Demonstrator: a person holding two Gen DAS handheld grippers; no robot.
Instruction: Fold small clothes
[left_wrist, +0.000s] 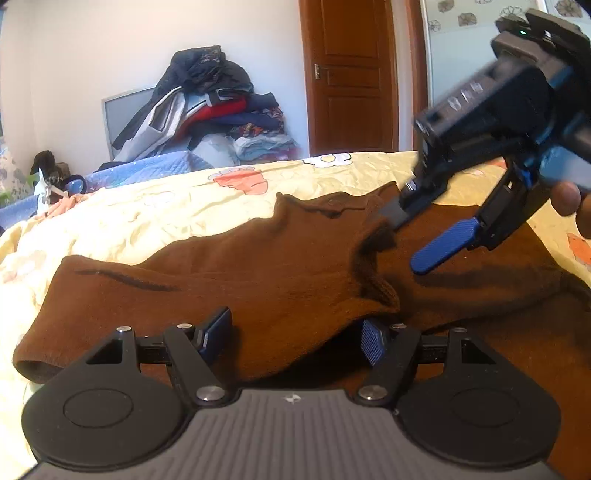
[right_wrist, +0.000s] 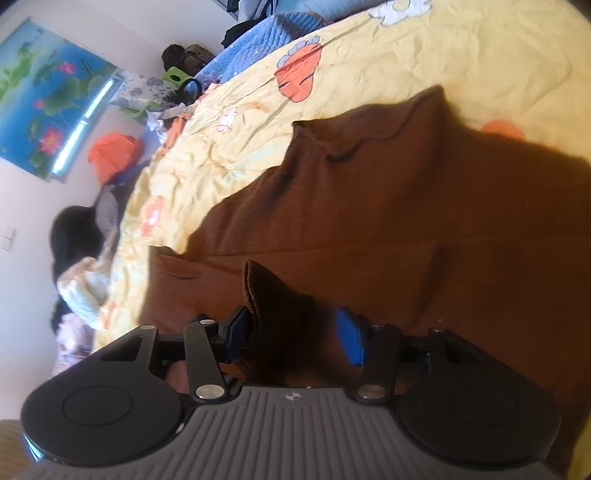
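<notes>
One brown knitted sweater (left_wrist: 295, 258) lay spread across the yellow floral bedsheet (left_wrist: 147, 210), filling the middle and right of the left wrist view and most of the lower right in the right wrist view. At the bottom centre of the left wrist view, the left gripper (left_wrist: 295, 339) stood with its jaws wide apart, a raised fold of the brown fabric lying between its blue pads (left_wrist: 371, 345) without being pinched. At the upper right of that view, the right gripper (left_wrist: 413, 236) reached down onto the garment, jaws spread, one finger hidden under a cuff-like fold. From the right wrist view, a ribbed cuff (right_wrist: 266, 295) sat between the parted fingers, touching the left pad (right_wrist: 236, 328). Both sweater edges ran out of frame at the right, and the pile of clothes (left_wrist: 207, 107) near the wooden door (left_wrist: 347, 74) was too jumbled to sort out.
</notes>
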